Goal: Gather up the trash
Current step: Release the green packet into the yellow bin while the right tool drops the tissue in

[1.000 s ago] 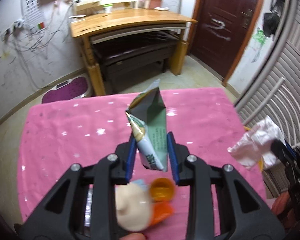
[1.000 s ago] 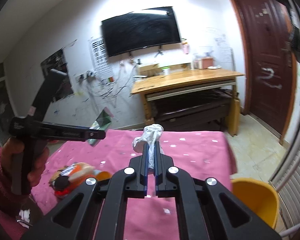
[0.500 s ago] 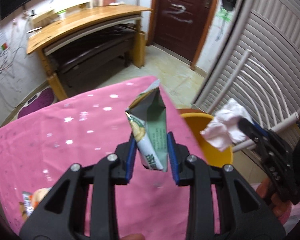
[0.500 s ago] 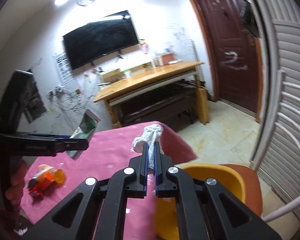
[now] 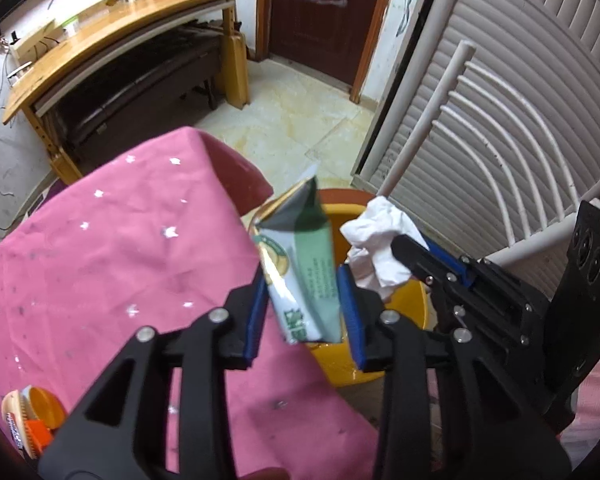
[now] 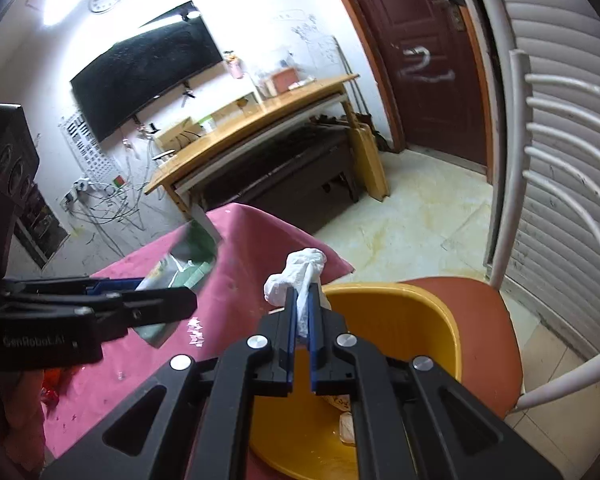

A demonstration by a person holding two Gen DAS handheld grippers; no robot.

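Observation:
My left gripper is shut on a green and white snack wrapper and holds it over the near rim of a yellow bin. My right gripper is shut on a crumpled white tissue and holds it above the yellow bin. The tissue also shows in the left wrist view, right of the wrapper. The left gripper and the wrapper show at the left of the right wrist view. Some scraps lie in the bin's bottom.
The bin stands on an orange chair seat with a white rail back, beside a table with a pink cloth. An orange snack packet lies on the cloth at the near left. A wooden desk stands at the far wall.
Both grippers have swung right with their loads, from above the pink table to above the yellow bin. Both grips are unchanged.

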